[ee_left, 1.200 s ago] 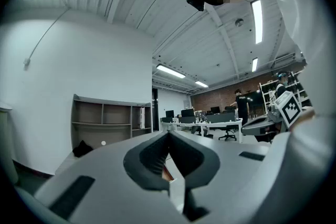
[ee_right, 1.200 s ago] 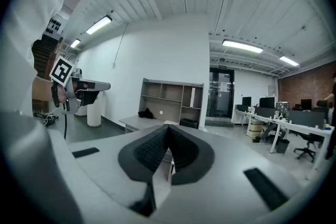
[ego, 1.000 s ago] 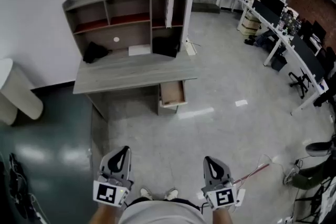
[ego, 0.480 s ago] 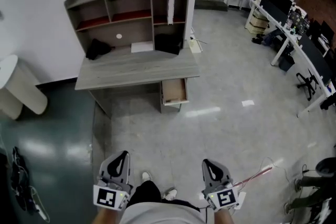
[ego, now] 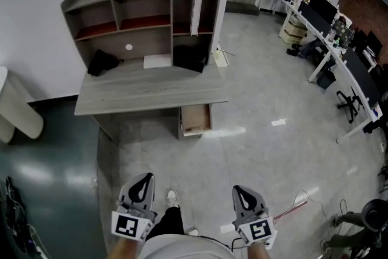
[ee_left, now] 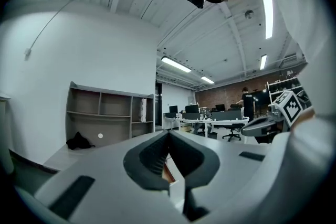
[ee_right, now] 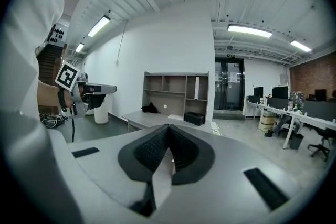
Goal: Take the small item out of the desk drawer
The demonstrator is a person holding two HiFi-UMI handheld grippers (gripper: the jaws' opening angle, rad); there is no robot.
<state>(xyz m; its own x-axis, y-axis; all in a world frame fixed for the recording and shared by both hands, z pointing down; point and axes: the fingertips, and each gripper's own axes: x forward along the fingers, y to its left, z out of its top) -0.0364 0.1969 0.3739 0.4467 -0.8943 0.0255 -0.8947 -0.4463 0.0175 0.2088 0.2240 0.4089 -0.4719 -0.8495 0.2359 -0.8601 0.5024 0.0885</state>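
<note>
The left gripper [ego: 143,182] has its jaws pressed together with nothing between them, as the left gripper view [ee_left: 168,135] shows. The right gripper [ego: 242,193] is closed in the same way and is just as empty in its own view [ee_right: 168,129]. Both are held low, close in front of the person's body, side by side and pointing forward over the pale polished floor [ego: 254,148]. One shoe [ego: 172,198] shows on the floor between them, and a red cable [ego: 290,207] lies to the right of the right gripper.

The grey desk [ego: 145,91] stands well apart from both grippers, against the white wall. Its drawer [ego: 196,119] is pulled open below the right end of the desktop. The drawer's inside looks brown, and the small item in it is too small to make out.

A shelf unit [ego: 142,9] rises at the back of the desktop. On the desktop lie a black bundle [ego: 100,62] at the left, a white sheet [ego: 157,60] in the middle and a black box [ego: 190,57] at the right. A white upright thing [ego: 196,14] stands in the rightmost compartment. Office tables with monitors [ego: 324,12] line the far right.
</note>
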